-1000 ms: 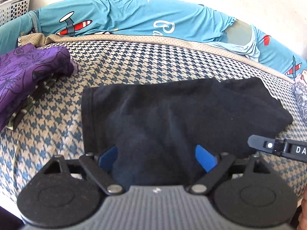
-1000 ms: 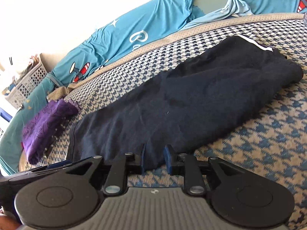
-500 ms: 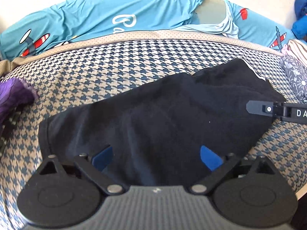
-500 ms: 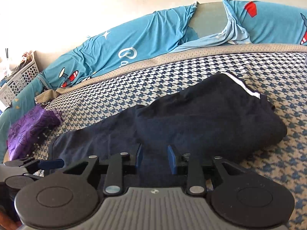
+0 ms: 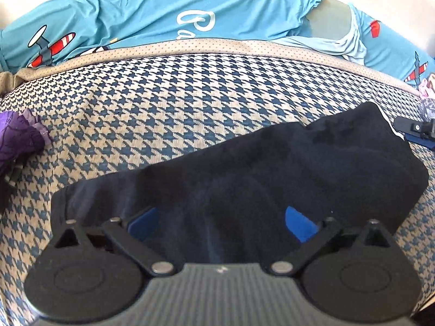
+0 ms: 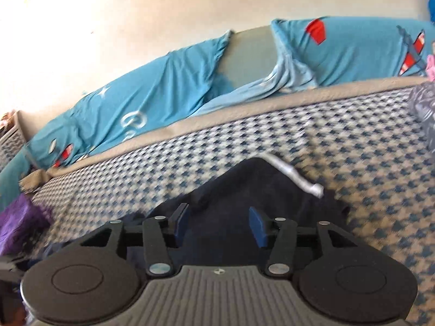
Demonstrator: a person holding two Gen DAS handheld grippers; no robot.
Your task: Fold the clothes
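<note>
dark garment [image 5: 272, 168] let go on the bed [image 5: 163, 114]
left gripper [image 5: 221, 218] wide open, right gripper [image 6: 218, 224] just opening, both empty; lifting away could snag and undo the fold.

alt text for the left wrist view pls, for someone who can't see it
A dark folded garment lies on a blue-and-beige checked bedcover, with the open left claw over its near edge. Teal pillows with plane prints line the back; purple cloth sits at the left edge.
</note>
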